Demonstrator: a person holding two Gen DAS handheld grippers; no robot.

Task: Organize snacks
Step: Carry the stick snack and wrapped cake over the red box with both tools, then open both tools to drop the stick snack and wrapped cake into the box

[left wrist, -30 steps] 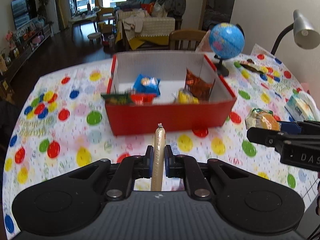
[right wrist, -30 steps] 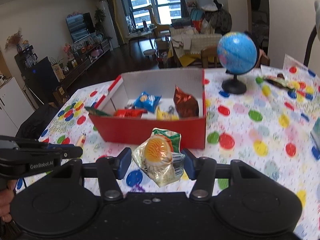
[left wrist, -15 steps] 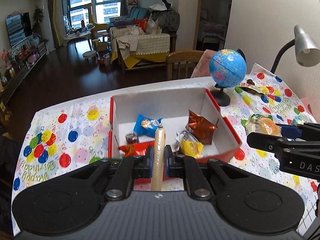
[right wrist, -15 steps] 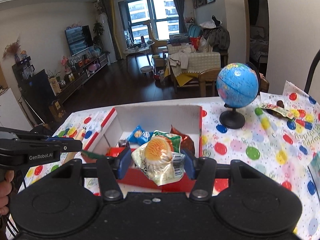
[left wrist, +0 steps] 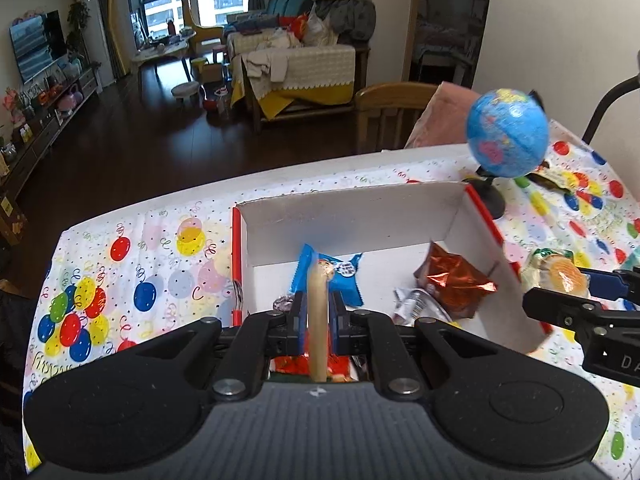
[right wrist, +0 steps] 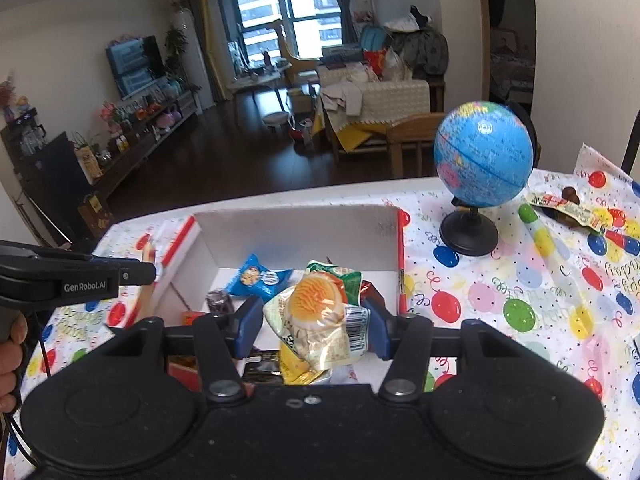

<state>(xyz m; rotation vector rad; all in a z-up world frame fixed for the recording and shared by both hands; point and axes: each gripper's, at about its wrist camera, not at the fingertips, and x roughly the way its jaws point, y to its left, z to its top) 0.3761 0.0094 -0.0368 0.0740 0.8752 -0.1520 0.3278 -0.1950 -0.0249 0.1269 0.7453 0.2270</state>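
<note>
We cannot see the lower end of the sausage stick (left wrist: 318,320) pinched in the left gripper (left wrist: 318,312); it runs down behind the tool's body. Packets just below that gripper's fingers are mostly covered, so we cannot name them. The bun packet (right wrist: 322,320) clamped in the right gripper (right wrist: 316,322) blocks the brown foil packet (left wrist: 452,280) and the box floor beyond it. The print on that bun packet is too small for us to read. The globe (left wrist: 507,132), ahead and to the right of the left tool, is smeared by blur. The lamp arm (left wrist: 608,104) is cut off by the right edge.
</note>
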